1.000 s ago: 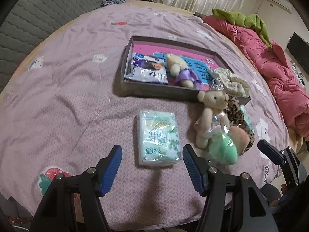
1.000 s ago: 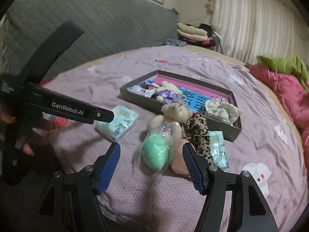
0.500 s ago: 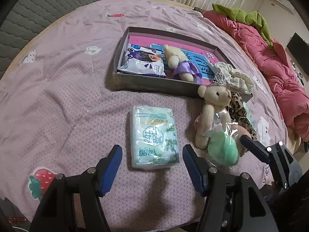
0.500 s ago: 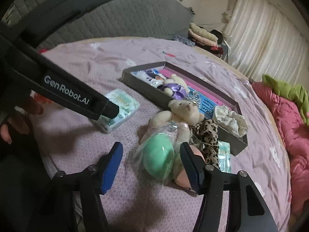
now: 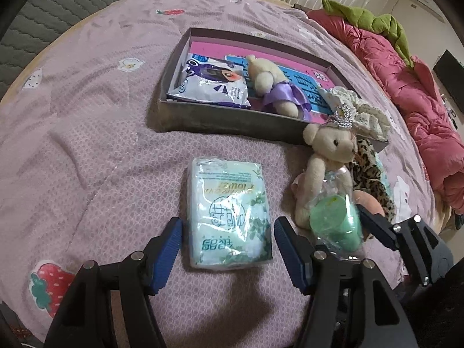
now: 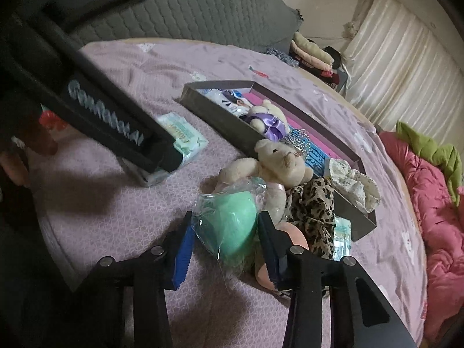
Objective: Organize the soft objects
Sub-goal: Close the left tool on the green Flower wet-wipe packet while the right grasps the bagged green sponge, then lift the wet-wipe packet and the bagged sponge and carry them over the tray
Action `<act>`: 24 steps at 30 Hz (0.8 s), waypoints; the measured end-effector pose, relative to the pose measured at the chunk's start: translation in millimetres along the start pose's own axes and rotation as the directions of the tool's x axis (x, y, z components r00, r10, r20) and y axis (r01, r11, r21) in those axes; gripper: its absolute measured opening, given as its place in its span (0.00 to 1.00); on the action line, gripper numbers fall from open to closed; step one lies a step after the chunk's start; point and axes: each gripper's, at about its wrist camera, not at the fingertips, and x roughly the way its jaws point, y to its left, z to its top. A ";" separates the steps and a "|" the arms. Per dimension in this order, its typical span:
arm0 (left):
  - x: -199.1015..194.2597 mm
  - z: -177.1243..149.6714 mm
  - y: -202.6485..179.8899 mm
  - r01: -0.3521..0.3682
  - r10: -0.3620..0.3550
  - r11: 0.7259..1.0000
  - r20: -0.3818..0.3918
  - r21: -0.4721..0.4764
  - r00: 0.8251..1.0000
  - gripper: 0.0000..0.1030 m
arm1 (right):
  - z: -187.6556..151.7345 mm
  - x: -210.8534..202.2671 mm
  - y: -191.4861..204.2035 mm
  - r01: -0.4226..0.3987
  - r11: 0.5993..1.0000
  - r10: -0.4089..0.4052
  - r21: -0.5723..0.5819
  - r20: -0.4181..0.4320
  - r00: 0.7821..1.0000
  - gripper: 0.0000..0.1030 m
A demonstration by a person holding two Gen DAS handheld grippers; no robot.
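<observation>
— Mint-green sponge in crinkled clear wrap, sitting between the blue pads of the right gripper. Closing in on it; wrap brushing the pads, though hard to say whether pressing yet.

— And the left gripper?

— Spread wide, straddling the near end of the pale green tissue pack without touching. Lying flat on the mauve bedspread, just at 6 o'clock of the grey box.

— Inside the box?

— White and purple packet at the 9 o'clock end, small bear in a purple dress beside it, cream lace cloth draped over the 3 o'clock corner.

— Around the sponge?

— Cream bear with a tiara leaning right behind it at 12 o'clock, leopard-print cloth at 2 o'clock, something peach-coloured tucked under at 4 o'clock, a small teal packet beyond. Pink quilt and green blanket far off at 2 o'clock from the left wrist.
</observation>
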 end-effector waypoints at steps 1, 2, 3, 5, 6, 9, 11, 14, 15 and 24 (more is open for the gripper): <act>2.3 0.7 -1.4 -0.004 0.004 1.000 -0.002 0.004 1.000 0.63 | 0.9 0.1 -2.2 -0.005 1.000 0.005 0.008 0.006 1.000 0.42; 4.8 1.2 -2.7 -0.011 0.012 1.000 -0.005 0.008 1.000 0.63 | 1.4 -0.1 -4.5 -0.011 1.000 0.011 0.016 0.012 1.000 0.41; 7.9 1.7 -4.6 -0.024 0.024 1.000 -0.008 0.015 1.000 0.63 | 2.1 -0.5 -6.3 -0.015 1.000 0.015 0.021 0.017 1.000 0.41; 12.9 2.5 -7.2 -0.044 0.044 0.999 -0.010 0.025 0.999 0.63 | 2.9 -2.1 -9.2 -0.023 0.999 0.022 0.028 0.028 0.999 0.41; 14.7 2.5 -8.2 -0.052 0.053 0.998 -0.011 0.029 0.999 0.63 | 3.5 -2.8 -10.8 -0.027 0.999 0.026 0.032 0.035 0.999 0.41; 21.5 2.9 -13.4 -0.087 0.087 0.995 -0.004 0.055 0.996 0.63 | 5.5 -6.4 -15.7 -0.035 0.998 0.032 0.048 0.056 0.998 0.41; 25.1 4.1 -16.5 -0.102 0.102 0.993 0.001 0.065 0.995 0.63 | 6.3 -11.3 -20.8 -0.042 0.997 0.036 0.069 0.079 0.996 0.41; 25.8 5.6 -16.2 -0.105 0.105 0.992 0.012 0.064 0.994 0.59 | 7.5 -14.5 -31.8 -0.059 0.992 0.048 0.112 0.104 0.993 0.41; 25.1 6.2 -15.5 -0.106 0.105 0.992 0.017 0.062 0.994 0.54 | 5.9 -18.3 -31.0 -0.061 0.990 0.047 0.124 0.110 0.993 0.41; 11.4 2.6 -4.4 -0.047 0.046 0.999 0.047 0.027 0.998 0.48 | 3.2 -30.7 -40.6 -0.106 0.973 0.074 0.204 0.159 0.984 0.41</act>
